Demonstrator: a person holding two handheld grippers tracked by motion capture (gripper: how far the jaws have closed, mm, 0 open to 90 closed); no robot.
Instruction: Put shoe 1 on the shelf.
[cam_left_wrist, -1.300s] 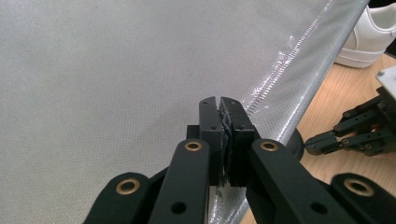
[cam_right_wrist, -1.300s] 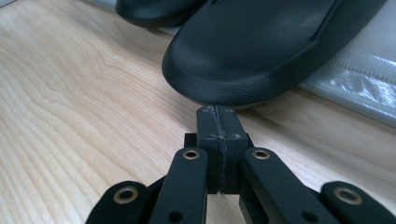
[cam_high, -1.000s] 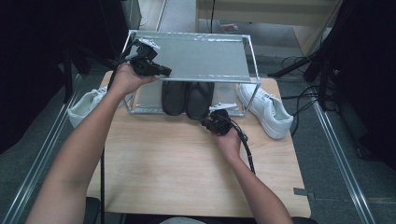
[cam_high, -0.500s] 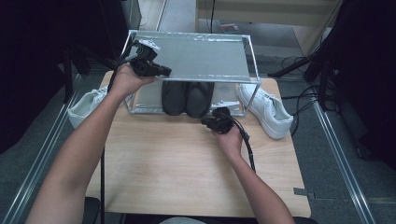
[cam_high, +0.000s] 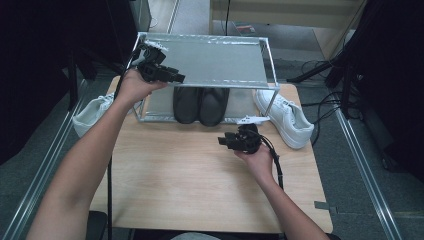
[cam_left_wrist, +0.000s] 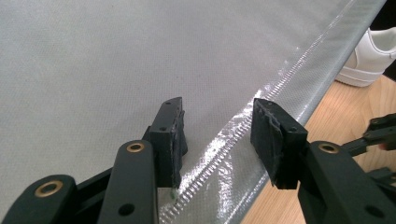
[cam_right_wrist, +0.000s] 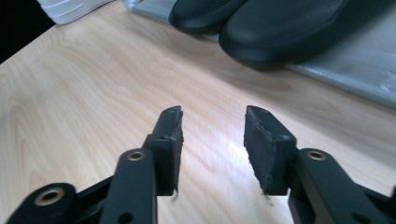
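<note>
Left forearm reaches far forward, wrist raised | black two-jaw left gripper (cam_high: 165, 75) pointing right, jaws just opened, nothing between them | right forearm bent inward, hand low | black two-jaw right gripper (cam_high: 226, 141) pointing left, jaws just opened, gap empty

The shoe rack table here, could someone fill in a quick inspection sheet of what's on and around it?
Surface: light wooden table, bare at the near side.
Job's things: two-shelf rack with a grey fabric top; pair of black shoes on its lower shelf.
Clutter: one white sneaker right of the rack, another at its left.
Grippers: left gripper over the top shelf's front edge, jaws just opened, nothing between them; right gripper above the table, jaws just opened, empty.
Cables: black cable trails from the right gripper; more on the floor at right.
Surroundings: grey floor, dark areas at both sides.
</note>
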